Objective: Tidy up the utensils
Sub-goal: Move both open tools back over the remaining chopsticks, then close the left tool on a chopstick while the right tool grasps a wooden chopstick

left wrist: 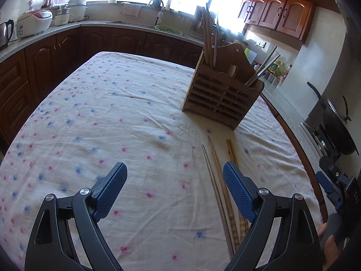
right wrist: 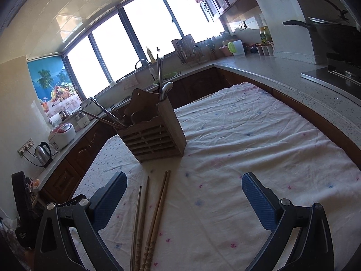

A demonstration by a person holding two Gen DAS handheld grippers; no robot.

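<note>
So the wooden holder (left wrist: 222, 94) stood upright on the worktop (left wrist: 112, 113), which had a white cloth with little pink and blue flowers over it. It already had some stuff in it: a couple of long wooden chopsticks and a metal one (left wrist: 215, 36) poking straight up out of one end, and metal ones (left wrist: 262, 67) leaning out of the other end. The right view also showed a spoon (right wrist: 167, 88) in there.

Four loose chopsticks (left wrist: 222, 189) lay flat on the cloth just in front of the holder, side by side, not touching it. Two looked thin and plain, two had carved ends.

The left tool (left wrist: 174, 189) hung over the cloth on the near side of the holder, spread wide with nothing in it, its right finger right over the loose chopsticks. The right tool (right wrist: 183, 194) was spread wide too, gripping nothing, with the chopsticks near its left finger.
</note>
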